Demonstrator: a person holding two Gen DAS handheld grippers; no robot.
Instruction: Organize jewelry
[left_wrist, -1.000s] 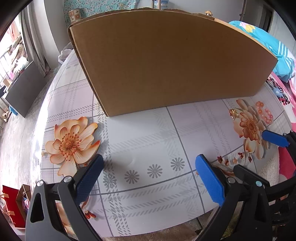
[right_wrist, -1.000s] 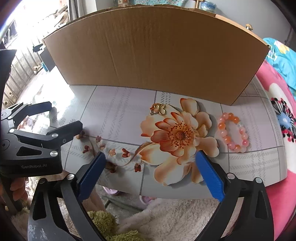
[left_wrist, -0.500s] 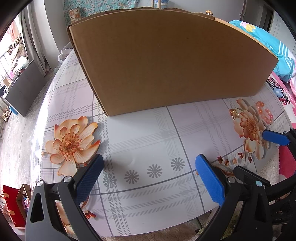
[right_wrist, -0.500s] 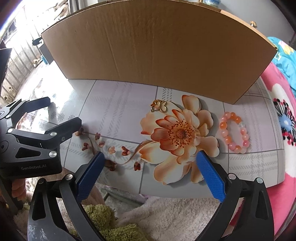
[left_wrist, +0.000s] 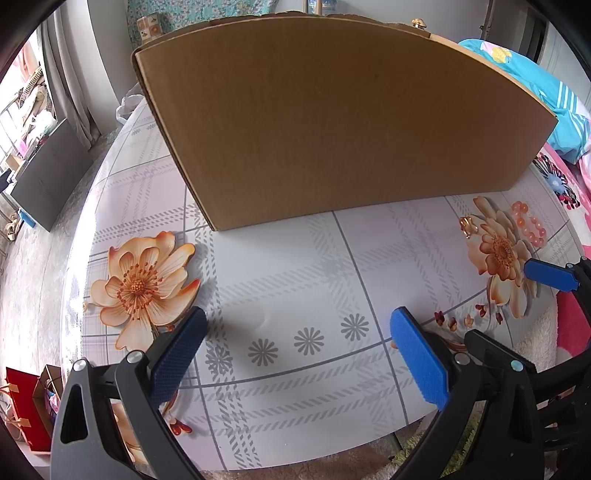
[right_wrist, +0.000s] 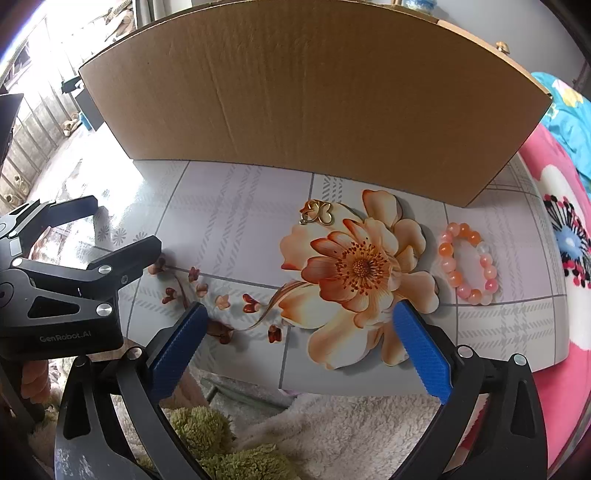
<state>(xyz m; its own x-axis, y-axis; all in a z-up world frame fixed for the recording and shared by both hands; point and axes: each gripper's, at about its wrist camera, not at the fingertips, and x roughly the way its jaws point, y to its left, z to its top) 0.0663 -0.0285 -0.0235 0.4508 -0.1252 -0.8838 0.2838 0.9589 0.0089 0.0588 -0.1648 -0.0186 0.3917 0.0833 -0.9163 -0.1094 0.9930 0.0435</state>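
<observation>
Hovering over the near edge of the table (right_wrist: 236, 206), the right gripper (right_wrist: 295, 339) has its blue pads spread wide with nothing between them; its tips reach just past the table's rim, with shaggy cream and green rug below. Ahead and a little right of its right pad lies the bead bracelet (right_wrist: 467, 263), a closed ring of pink, orange and white beads flat on the cloth, close to the table's right edge. Ahead and slightly left of centre, the gold pendant (right_wrist: 317, 213) rests at the upper edge of the printed flower, just short of the cardboard box (right_wrist: 314, 96). That box's tall wall closes off everything farther forward, leaving a band of free tabletop between it and the near rim. The left gripper (left_wrist: 295, 354) is likewise wide open and empty, held over bare patterned cloth with the box wall well ahead; from it, the bracelet (left_wrist: 529, 226) and pendant (left_wrist: 467, 224) sit far to the right, and one blue pad of the right gripper shows at that side.
</observation>
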